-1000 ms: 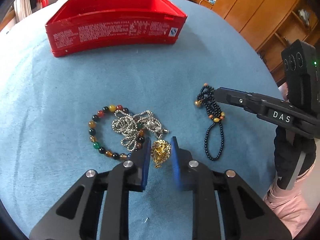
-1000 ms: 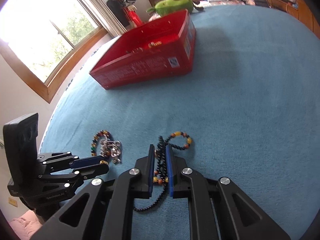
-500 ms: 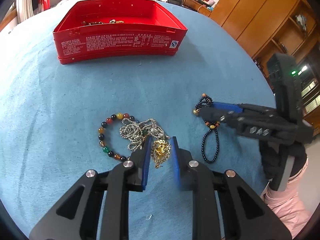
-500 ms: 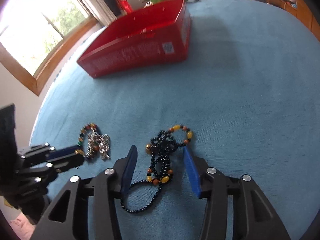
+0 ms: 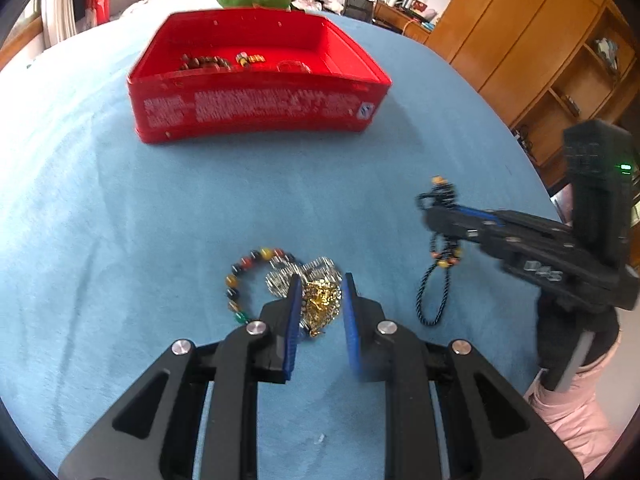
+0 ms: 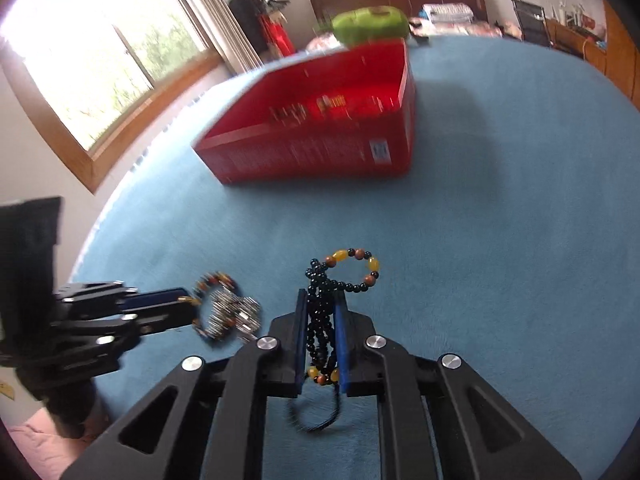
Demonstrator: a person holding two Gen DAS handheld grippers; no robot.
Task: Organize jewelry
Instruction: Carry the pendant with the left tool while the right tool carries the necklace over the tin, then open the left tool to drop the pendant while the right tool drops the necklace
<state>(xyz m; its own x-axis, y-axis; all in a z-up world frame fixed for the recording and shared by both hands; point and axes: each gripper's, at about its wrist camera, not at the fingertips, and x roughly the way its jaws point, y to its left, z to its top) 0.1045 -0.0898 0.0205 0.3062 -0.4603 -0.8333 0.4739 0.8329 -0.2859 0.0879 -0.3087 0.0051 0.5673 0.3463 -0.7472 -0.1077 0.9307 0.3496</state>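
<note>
Black round-bead necklace [image 6: 320,320] with orange beads sits squeezed in my right gripper [image 6: 321,300] jaws; my left gripper [image 5: 319,296] jaws stand apart around a bumpy gold pendant [image 5: 320,300].

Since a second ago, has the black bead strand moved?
Yes. The black bead strand, shut in the right gripper, is lifted off the blue cloth, toward the red box.

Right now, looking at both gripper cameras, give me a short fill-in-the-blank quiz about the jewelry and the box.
1. The right gripper is shut on the ____ bead string.
2. The gold pendant sits between the fingers of the ____ gripper.
3. The box on the blue cloth is ____ in colour.
4. The silver chain lies partly over the ____ bracelet.

Missing words: black; left; red; multicoloured
</note>
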